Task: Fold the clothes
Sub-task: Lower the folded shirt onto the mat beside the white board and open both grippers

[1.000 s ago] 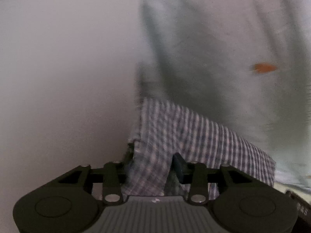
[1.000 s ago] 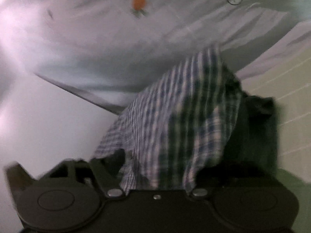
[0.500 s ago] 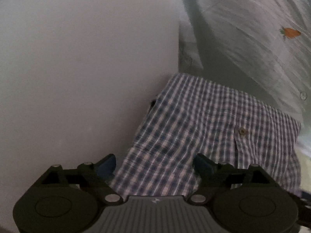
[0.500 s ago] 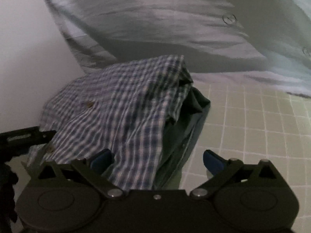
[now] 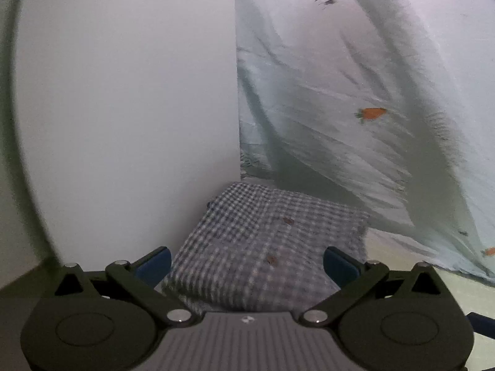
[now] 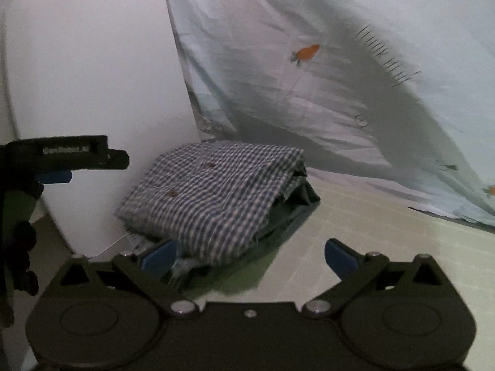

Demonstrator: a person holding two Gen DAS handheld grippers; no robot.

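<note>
Grid-lined mat (image 6: 386, 232) carries our folded checked shirt (image 6: 213, 191) beside white wall (image 5: 123, 108); left gripper (image 5: 247, 261) and right gripper (image 6: 249, 258) spread wide, empty.

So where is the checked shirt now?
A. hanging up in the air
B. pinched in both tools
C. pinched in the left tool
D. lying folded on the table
D: the shirt lies folded on the table, and both the left tool and the right tool are open and hold nothing.
</note>
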